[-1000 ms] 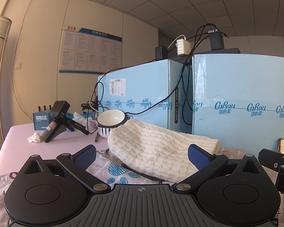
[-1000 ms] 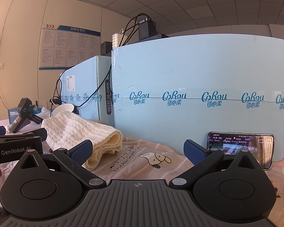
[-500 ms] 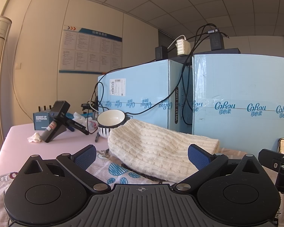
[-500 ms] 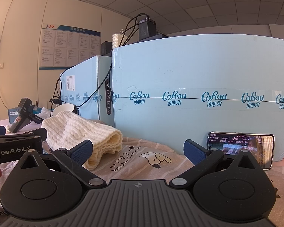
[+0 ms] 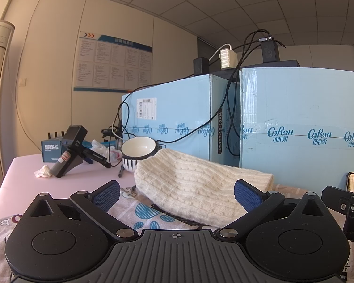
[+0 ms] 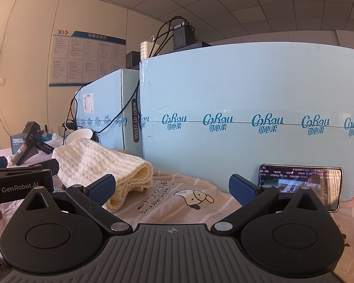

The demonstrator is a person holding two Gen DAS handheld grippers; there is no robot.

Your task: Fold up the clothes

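Observation:
A folded cream knit sweater (image 5: 195, 184) lies on a printed striped cloth (image 5: 144, 214) with cartoon prints, just beyond my left gripper (image 5: 177, 193), which is open and empty. In the right wrist view the sweater (image 6: 101, 167) lies at the left, its folded edge facing me. The same printed cloth (image 6: 191, 200) spreads under my right gripper (image 6: 172, 188), which is open and empty, low over the cloth. The left gripper's body (image 6: 18, 184) shows at the left edge of the right wrist view.
Two big light-blue cartons (image 5: 295, 127) stand close behind the clothes with chargers and cables on top. A phone (image 6: 299, 188) leans on the right carton. A striped bowl (image 5: 139, 151), a black handheld device (image 5: 70, 151), a crumpled tissue (image 5: 43, 172) and a small box sit at left.

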